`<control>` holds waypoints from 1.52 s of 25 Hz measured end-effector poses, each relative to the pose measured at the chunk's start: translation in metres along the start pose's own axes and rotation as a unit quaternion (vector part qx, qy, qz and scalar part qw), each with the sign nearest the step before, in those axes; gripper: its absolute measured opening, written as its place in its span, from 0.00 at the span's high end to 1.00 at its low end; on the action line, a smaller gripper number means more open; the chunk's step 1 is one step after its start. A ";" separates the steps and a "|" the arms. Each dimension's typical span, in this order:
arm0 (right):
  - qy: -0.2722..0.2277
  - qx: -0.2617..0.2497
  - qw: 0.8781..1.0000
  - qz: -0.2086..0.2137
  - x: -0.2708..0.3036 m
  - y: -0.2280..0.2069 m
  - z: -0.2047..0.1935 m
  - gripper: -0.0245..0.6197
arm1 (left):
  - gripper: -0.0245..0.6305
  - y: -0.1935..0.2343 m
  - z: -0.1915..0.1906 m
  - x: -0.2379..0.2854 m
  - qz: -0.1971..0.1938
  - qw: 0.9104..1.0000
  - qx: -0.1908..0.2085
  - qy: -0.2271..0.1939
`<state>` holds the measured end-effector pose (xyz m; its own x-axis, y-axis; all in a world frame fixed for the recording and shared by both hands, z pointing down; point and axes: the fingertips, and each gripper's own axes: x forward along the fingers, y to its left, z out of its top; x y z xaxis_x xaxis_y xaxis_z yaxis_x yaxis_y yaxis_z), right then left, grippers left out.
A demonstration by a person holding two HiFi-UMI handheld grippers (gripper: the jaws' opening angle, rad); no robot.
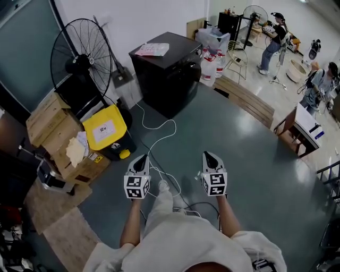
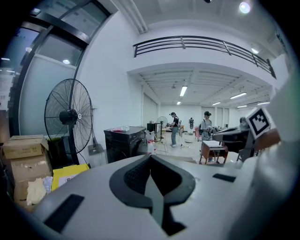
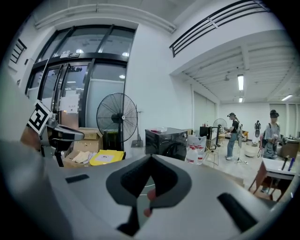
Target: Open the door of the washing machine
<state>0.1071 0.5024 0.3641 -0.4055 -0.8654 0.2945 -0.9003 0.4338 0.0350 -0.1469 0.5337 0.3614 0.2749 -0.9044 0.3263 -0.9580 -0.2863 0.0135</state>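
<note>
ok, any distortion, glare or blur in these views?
Head view: fisheye bending at edges, washing machine sharp. Left gripper view: dark vignette, ceiling lamp glare top right, left tool soft up close. Right gripper view: same vignette, right tool blurred, background sharp.

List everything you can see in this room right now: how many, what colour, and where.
washing machine: one, black, by the far wall, ahead of both tools
standing fan: one, black, left of the machine
second fan: one, dark, far end of the room
cardboard boxes: several, brown, stacked at left
bin: one, yellow lid on a black body, beside the boxes
cable: one, white, looping over the floor
water jugs: a few, clear, right of the machine
people: two, far right
left tool: one, dark with marker cube, shut, empty
right tool: one, the same, shut, empty
</note>
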 end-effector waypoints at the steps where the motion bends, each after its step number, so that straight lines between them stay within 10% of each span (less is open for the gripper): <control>1: 0.002 0.000 1.000 -0.001 0.010 -0.001 0.002 0.96 | 0.95 0.006 0.001 0.009 -0.002 1.000 -0.002 0.001; 22: 0.019 -0.024 0.999 -0.017 0.244 0.020 0.090 0.96 | 0.95 0.186 0.060 0.183 -0.033 0.999 -0.021 -0.003; 38: 0.042 -0.007 0.999 -0.028 0.308 0.000 0.080 0.96 | 0.95 0.207 0.067 0.256 -0.061 0.998 -0.012 0.012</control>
<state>-0.0307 0.2159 0.3781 -0.3396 -0.8644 0.3707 -0.9185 0.3896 0.0672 -0.2699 0.2221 0.3845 0.3877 -0.8555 0.3432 -0.9194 -0.3857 0.0770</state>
